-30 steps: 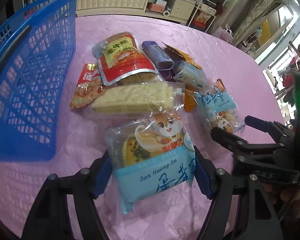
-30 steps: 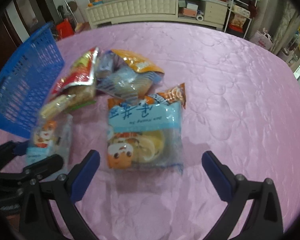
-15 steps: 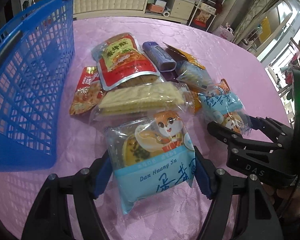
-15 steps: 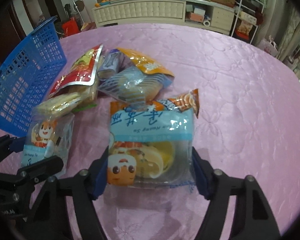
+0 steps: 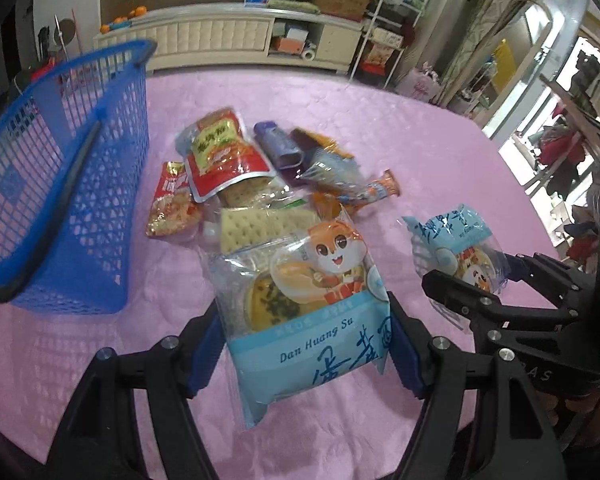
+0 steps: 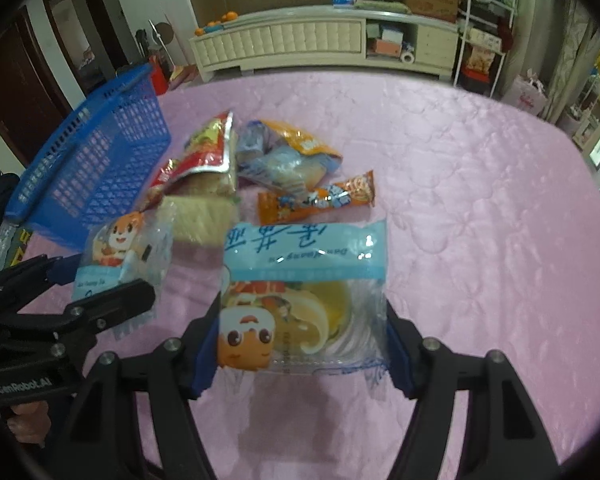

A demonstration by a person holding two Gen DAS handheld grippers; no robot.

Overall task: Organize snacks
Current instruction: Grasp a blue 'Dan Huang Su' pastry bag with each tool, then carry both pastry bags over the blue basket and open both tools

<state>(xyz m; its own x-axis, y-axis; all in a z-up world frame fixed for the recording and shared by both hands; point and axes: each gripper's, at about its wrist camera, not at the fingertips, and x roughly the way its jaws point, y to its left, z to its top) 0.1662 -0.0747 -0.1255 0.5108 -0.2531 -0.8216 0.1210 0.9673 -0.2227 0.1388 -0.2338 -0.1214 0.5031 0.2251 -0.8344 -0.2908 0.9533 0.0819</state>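
Observation:
My left gripper (image 5: 306, 350) is shut on a light-blue squirrel pastry pack (image 5: 308, 304) and holds it above the pink tablecloth. My right gripper (image 6: 300, 350) is shut on a matching pastry pack (image 6: 304, 292), also lifted; it shows in the left wrist view (image 5: 456, 248) too. A pile of snacks lies mid-table: a red pouch (image 5: 220, 152), a cracker pack (image 5: 260, 228), a purple pack (image 5: 278, 146), an orange bar (image 6: 316, 198). A blue mesh basket (image 5: 60, 184) stands at the left.
The table is covered with a pink cloth (image 6: 480, 200). A white cabinet (image 6: 300, 40) and shelves stand beyond the far edge. The basket also shows in the right wrist view (image 6: 96, 160), left of the pile.
The right gripper closed on its pastry pack and lifted it off the pile, toward me. The left gripper rose with its pack still held.

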